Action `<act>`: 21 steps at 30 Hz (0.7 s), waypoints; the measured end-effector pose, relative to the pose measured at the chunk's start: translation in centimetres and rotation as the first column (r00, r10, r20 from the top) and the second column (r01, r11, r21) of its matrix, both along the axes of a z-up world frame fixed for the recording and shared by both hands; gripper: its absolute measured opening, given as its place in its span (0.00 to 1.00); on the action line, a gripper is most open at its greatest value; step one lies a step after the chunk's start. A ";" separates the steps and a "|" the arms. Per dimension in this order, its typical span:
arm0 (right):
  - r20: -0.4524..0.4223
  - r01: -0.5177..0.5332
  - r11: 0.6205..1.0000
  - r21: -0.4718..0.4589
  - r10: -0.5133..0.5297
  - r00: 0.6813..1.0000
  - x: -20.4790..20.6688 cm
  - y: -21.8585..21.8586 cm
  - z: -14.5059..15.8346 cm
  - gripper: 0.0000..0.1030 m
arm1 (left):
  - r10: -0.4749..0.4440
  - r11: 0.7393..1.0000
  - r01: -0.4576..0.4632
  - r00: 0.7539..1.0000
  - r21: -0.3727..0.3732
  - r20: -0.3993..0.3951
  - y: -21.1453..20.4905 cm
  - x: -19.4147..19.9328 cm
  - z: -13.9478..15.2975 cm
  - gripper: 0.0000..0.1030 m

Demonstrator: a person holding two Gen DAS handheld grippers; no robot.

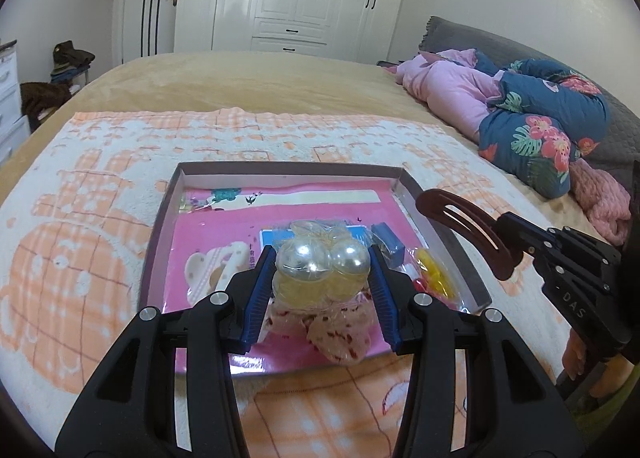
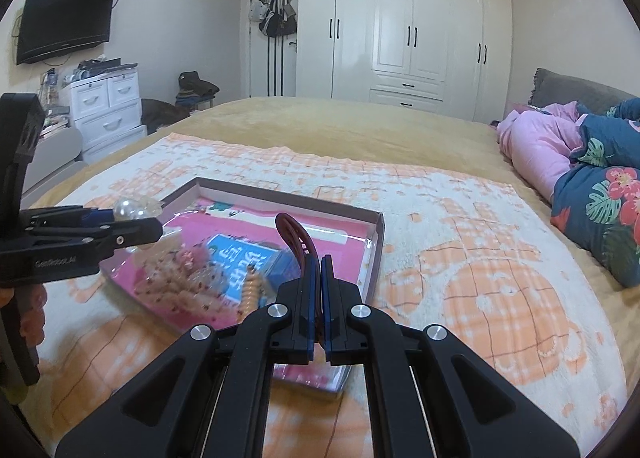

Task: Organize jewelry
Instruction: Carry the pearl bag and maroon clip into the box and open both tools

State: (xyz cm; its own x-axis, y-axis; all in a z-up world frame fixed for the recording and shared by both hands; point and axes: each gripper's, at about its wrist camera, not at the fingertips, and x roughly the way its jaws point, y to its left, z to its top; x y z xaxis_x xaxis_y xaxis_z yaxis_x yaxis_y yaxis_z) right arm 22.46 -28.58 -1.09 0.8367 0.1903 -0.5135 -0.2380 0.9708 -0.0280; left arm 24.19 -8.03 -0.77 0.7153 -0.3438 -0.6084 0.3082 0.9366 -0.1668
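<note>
Both claws loaded up over the box on the bed

Left claw (image 1: 322, 272) is clamped on a clear bag of pearly baubles (image 1: 322, 262), held just above the shallow box (image 1: 288, 172). Right claw (image 2: 317, 270) is squeezed together on a brown hair clip (image 2: 298, 238), by the box's right edge. The box sits on an orange-and-white blanket (image 1: 80, 238).

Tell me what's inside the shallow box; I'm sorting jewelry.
Inside the box: a pink printed sheet, a blue packet and yellow pieces. The held bead bag hides the middle.
</note>
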 end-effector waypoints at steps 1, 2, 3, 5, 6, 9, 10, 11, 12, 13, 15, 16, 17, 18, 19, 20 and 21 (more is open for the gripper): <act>-0.005 0.002 1.000 -0.001 -0.002 1.000 0.4 0.0 -0.1 0.03 | -0.001 1.000 0.001 1.000 0.000 -0.002 -0.1 0.2 -0.1 0.36; -0.010 0.006 1.000 -0.003 -0.006 1.000 0.9 0.1 -0.3 0.03 | -0.003 1.000 0.003 1.000 -0.001 -0.004 -0.1 0.4 -0.2 0.36; -0.017 0.011 1.000 -0.006 -0.012 1.000 1.4 0.1 -0.5 0.03 | -0.004 1.000 0.004 1.000 -0.002 -0.007 -0.2 0.6 -0.3 0.36; -0.027 0.021 1.000 -0.009 -0.022 0.999 2.1 0.1 -0.9 0.03 | -0.010 1.000 0.010 1.000 -0.003 -0.013 -0.6 0.9 -0.6 0.36; -0.030 0.025 1.000 -0.010 -0.025 0.999 2.3 0.1 -1.1 0.03 | -0.014 1.000 0.014 1.000 -0.002 -0.015 -0.8 1.1 -0.8 0.36; -0.047 0.041 0.999 -0.009 -0.041 0.998 3.3 -0.2 -1.7 0.03 | -0.024 1.000 0.024 0.999 0.001 -0.027 -1.4 1.5 -1.3 0.36; -0.053 0.045 0.999 -0.007 -0.046 0.998 3.5 -0.3 -1.9 0.03 | -0.026 1.000 0.027 0.999 0.001 -0.030 -1.5 1.6 -1.5 0.36; -0.060 0.051 0.999 -0.003 -0.051 0.997 3.8 -0.3 -2.2 0.03 | -0.030 1.000 0.030 0.999 0.001 -0.035 -1.7 1.7 -1.7 0.36; -0.065 0.056 0.998 -0.002 -0.056 0.996 4.0 -0.3 -2.4 0.03 | -0.034 0.999 0.034 0.999 0.002 -0.039 -1.9 1.7 -1.9 0.36; -0.071 0.060 0.998 -0.001 -0.060 0.996 4.1 -0.3 -2.6 0.03 | -0.037 0.999 0.037 0.998 0.004 -0.042 -2.1 1.8 -2.0 0.36; -0.082 0.066 0.998 0.001 -0.066 0.994 4.4 -0.3 -3.1 0.03 | -0.044 0.999 0.045 0.998 0.010 -0.049 -2.4 1.9 -2.4 0.36; -0.090 0.070 0.998 0.002 -0.069 0.994 4.6 -0.2 -3.3 0.03 | -0.048 0.999 0.048 0.998 0.012 -0.052 -2.6 2.0 -2.6 0.36; -0.102 0.070 0.998 0.007 -0.068 0.992 4.8 -0.2 -3.6 0.03 | -0.053 0.998 0.054 0.997 0.015 -0.055 -2.7 2.0 -2.8 0.36; -0.110 0.068 0.998 0.012 -0.066 0.992 4.9 -0.1 -3.8 0.03 | -0.057 0.998 0.058 0.997 0.020 -0.055 -2.9 2.0 -2.9 0.36; -0.117 0.066 0.998 0.015 -0.064 0.991 4.9 -0.1 -4.0 0.03 | -0.060 0.998 0.062 0.997 0.027 -0.054 -3.1 2.0 -3.0 0.36; -0.124 0.064 0.998 0.018 -0.061 0.990 4.9 0.0 -4.3 0.03 | -0.064 0.997 0.065 0.997 0.037 -0.051 -3.3 2.0 -3.1 0.36; -0.127 0.062 0.998 0.019 -0.059 0.990 4.9 0.1 -4.4 0.03 | -0.068 0.997 0.070 0.996 0.041 -0.050 -3.4 2.0 -3.1 0.36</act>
